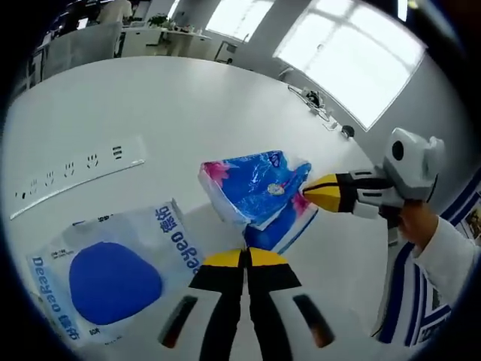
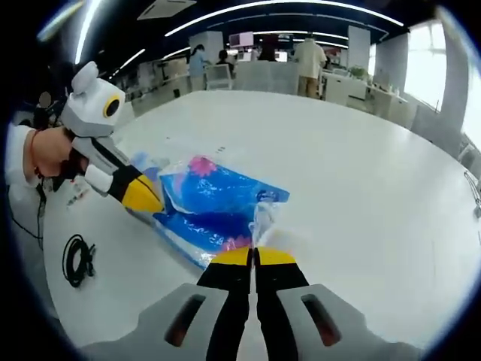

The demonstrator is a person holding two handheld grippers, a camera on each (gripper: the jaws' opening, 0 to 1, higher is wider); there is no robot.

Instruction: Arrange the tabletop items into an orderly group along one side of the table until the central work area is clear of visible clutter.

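Blue tissue pack (image 1: 259, 189) sits lifted off the white table (image 1: 150, 113), near its middle. Right hand-held gripper (image 2: 254, 257) jaws together, pinching the pack's wrapper edge. Left hand-held gripper (image 1: 245, 259) jaws together, empty. Carry low w/ firm pinch; thin film may slip. Set it beside the Deeyeo packet (image 1: 113, 274) and power strip (image 1: 75, 174). Packet's far edge cut off; small print unreadable.

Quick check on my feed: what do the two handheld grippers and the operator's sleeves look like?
Both the left gripper and the right gripper have black jaws with yellow tips on grey-white bodies with orange-marked slots. The person wears a white sleeve, and a thin red band at the other wrist.
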